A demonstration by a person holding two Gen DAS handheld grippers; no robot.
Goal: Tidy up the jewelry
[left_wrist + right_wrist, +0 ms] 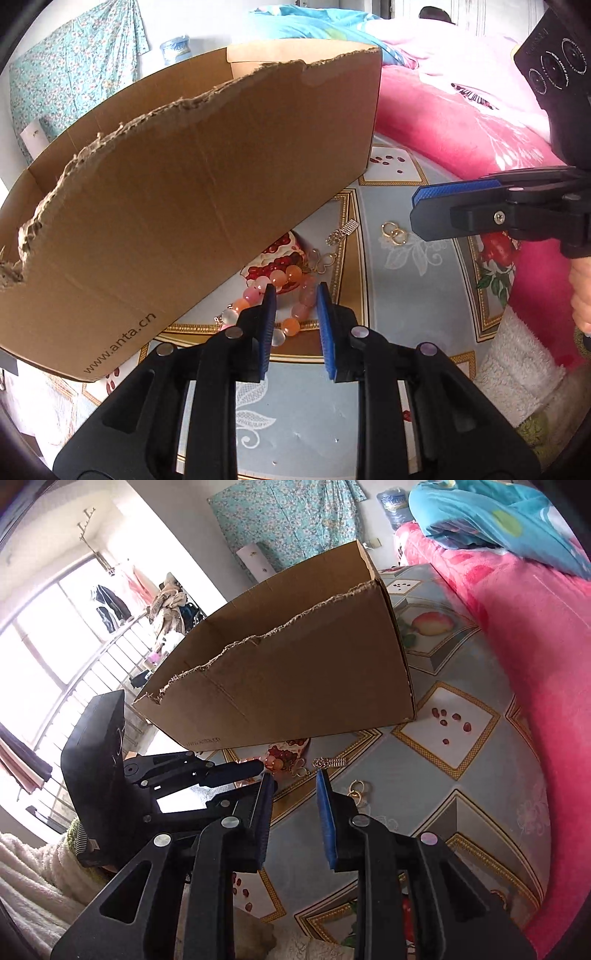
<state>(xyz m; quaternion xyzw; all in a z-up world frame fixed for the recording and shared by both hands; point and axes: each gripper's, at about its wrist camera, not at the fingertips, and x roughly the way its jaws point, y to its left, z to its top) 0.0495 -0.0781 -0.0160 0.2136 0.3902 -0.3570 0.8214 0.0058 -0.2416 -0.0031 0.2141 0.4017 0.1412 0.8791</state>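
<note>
A bracelet of pink, orange and white beads (291, 325) lies on the patterned tablecloth (406, 295), just in front of a torn cardboard box (184, 184). My left gripper (295, 291) hovers over the bracelet, open. One side of the bead loop shows in the gap and the pads (267, 321) do not press on it. Beside it lie a gold butterfly charm (323, 260), a silver clip (341, 232) and joined gold rings (393, 232). My right gripper (295, 777) is open and empty, close to the rings (357, 789) and the clip (330, 763). It enters the left wrist view from the right (415, 210).
The box (295, 683) stands open-topped, its ragged rim facing me. A pink blanket (461, 122) and a white towel (517, 369) border the cloth on the right. A hand (581, 295) holds the right gripper. The left gripper (258, 766) sits close beside the right one.
</note>
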